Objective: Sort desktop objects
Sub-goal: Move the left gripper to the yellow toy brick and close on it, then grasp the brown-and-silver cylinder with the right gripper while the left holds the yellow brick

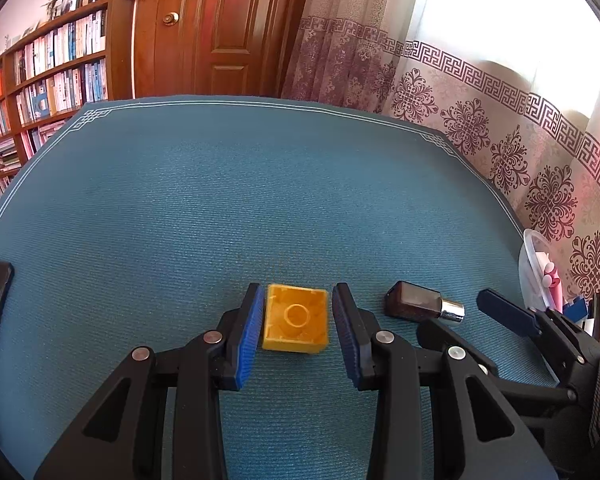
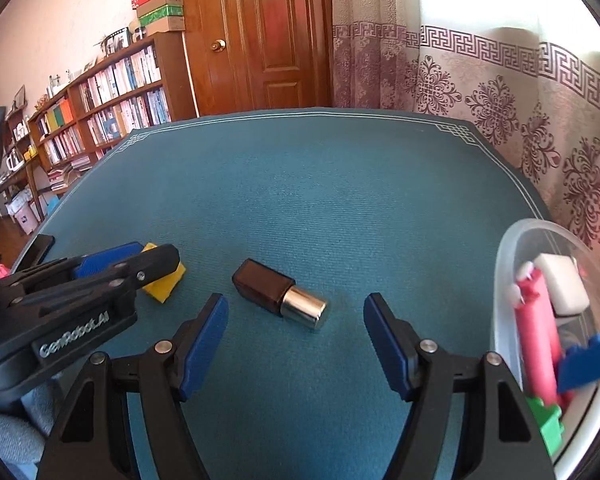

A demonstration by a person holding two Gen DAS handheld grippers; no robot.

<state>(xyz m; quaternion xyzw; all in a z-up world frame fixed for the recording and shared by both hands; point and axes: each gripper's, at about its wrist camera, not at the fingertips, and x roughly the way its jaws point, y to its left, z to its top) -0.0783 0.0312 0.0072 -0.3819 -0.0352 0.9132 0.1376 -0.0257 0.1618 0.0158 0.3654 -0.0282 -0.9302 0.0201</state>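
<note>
My left gripper [image 1: 296,318] is closed on the yellow block [image 1: 295,323], low over the table [image 1: 260,200]; my right gripper [image 2: 296,332] stands open and empty, the brown bottle [image 2: 278,294] lying just beyond its fingertips. To grasp well, I should straddle the bottle's dark body squarely, since its round silver cap would probably roll; the clear bin [image 2: 512,264] crowds the right edge, while the far table is free

Right of the right tongs [image 2: 296,344]: clear plastic tub [image 2: 504,264] cut off by picture edge, contents blurred. Left: yellow brick [image 2: 162,290] half hidden behind left tongs [image 2: 140,264]. Book titles unreadable.
</note>
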